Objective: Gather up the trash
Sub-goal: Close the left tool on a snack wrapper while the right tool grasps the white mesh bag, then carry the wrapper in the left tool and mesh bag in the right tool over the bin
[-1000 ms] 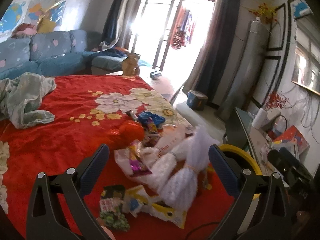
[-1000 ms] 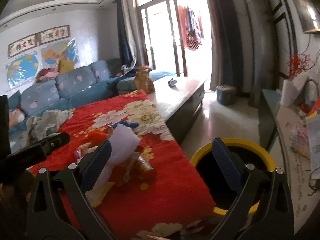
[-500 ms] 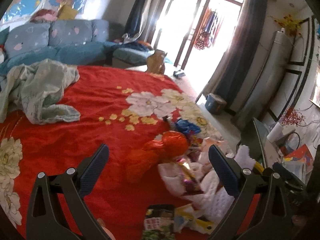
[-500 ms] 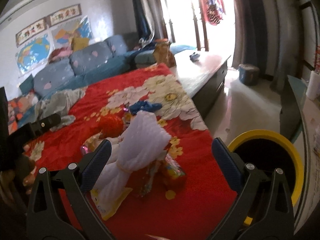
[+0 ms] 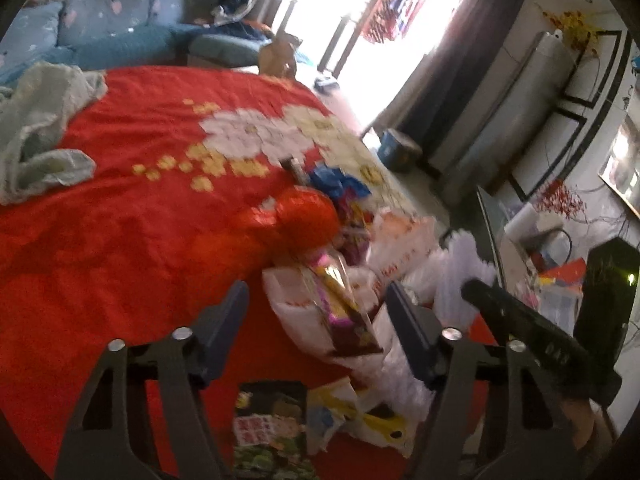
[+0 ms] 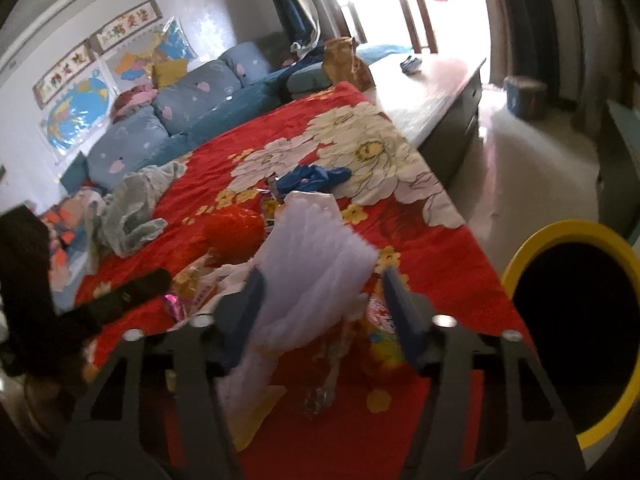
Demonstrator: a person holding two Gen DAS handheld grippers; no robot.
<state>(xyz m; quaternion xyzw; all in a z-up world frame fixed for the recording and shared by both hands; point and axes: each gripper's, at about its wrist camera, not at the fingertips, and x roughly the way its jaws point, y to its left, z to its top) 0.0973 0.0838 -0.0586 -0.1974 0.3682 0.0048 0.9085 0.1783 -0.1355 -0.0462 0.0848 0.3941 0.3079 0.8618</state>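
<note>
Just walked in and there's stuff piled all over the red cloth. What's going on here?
Someone is clearing trash with two handheld tongs. The left tongs are open around a snack wrapper in the pile. The right tongs are open around a white foam sheet. Neither has closed yet. A yellow-rimmed bin stands beside the red cloth, and no trash is visible in its dark opening.

A red floral bedspread (image 6: 404, 184) carries a heap of wrappers (image 5: 340, 304) and a crumpled cloth (image 5: 40, 128)
</note>
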